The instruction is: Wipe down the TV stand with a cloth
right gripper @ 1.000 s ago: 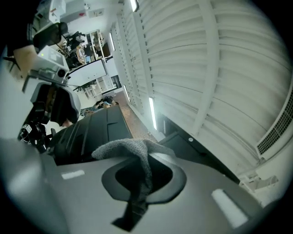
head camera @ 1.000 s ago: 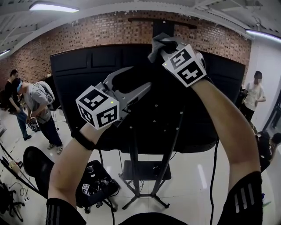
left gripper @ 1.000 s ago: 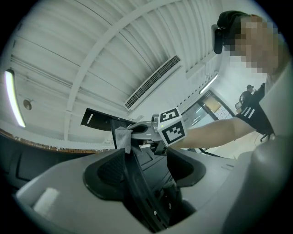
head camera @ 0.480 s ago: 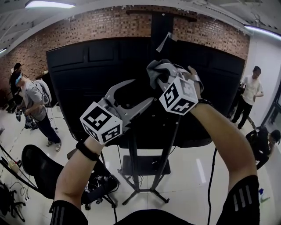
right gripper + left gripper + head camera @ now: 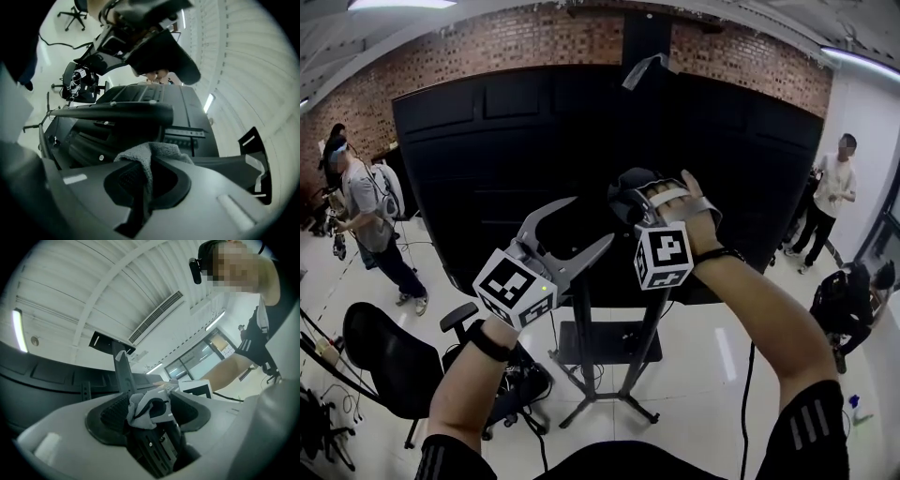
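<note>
Right claw [image 5: 148,165] clamps cloth [image 5: 157,151], mostly hidden inside; left claw [image 5: 589,221] wide, empty; TV stand [image 5: 609,345] partly blocked.

The glossy white floor [image 5: 712,375] carries a black metal TV stand [image 5: 609,345], which rests on spread legs. Left of the stand, a black office chair [image 5: 380,361] stands on the floor. Between chair and stand sits a dark wheeled object [image 5: 520,386] whose kind I cannot tell. One person [image 5: 366,211] stands far left of the stand, another person [image 5: 827,197] far right.
</note>
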The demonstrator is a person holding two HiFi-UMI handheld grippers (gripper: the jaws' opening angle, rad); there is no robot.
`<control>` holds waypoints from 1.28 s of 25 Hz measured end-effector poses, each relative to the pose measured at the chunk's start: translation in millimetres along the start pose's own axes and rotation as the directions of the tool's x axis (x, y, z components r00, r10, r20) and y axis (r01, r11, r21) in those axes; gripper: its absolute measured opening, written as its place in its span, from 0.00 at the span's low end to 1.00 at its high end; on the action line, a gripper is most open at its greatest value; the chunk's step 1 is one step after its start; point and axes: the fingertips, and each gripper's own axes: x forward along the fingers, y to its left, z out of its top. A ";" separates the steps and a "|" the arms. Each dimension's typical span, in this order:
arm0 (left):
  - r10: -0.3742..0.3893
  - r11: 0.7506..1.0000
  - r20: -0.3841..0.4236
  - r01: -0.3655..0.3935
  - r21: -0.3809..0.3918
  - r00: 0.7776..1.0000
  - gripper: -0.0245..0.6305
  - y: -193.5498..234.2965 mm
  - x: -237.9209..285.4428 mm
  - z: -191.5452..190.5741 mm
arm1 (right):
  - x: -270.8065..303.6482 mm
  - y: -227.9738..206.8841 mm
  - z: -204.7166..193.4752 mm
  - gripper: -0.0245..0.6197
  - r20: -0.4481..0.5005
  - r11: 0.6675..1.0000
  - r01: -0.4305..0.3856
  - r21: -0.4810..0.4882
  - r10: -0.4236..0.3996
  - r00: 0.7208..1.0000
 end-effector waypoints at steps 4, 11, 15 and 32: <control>0.021 1.000 -0.029 -0.021 -0.020 0.999 0.51 -4.6 -12.3 -13.3 | 5.2 27.2 10.6 0.05 -0.011 0.998 -0.029 -0.048 0.029 1.000; 0.032 0.997 -0.063 -0.037 -0.073 0.997 0.51 -21.6 -30.1 -57.3 | 13.9 89.3 16.8 0.05 -0.050 0.989 -0.101 -0.110 0.096 0.994; 0.033 0.992 -0.108 -0.046 -0.119 0.994 0.50 -31.1 -37.6 -90.3 | 20.5 127.0 21.3 0.05 -0.071 0.971 -0.133 -0.199 0.121 0.990; 0.038 0.960 -0.182 -0.087 -0.266 0.983 0.50 -64.5 -53.0 -156.5 | 33.6 229.3 27.1 0.05 -0.077 0.951 -0.292 -0.104 0.285 0.955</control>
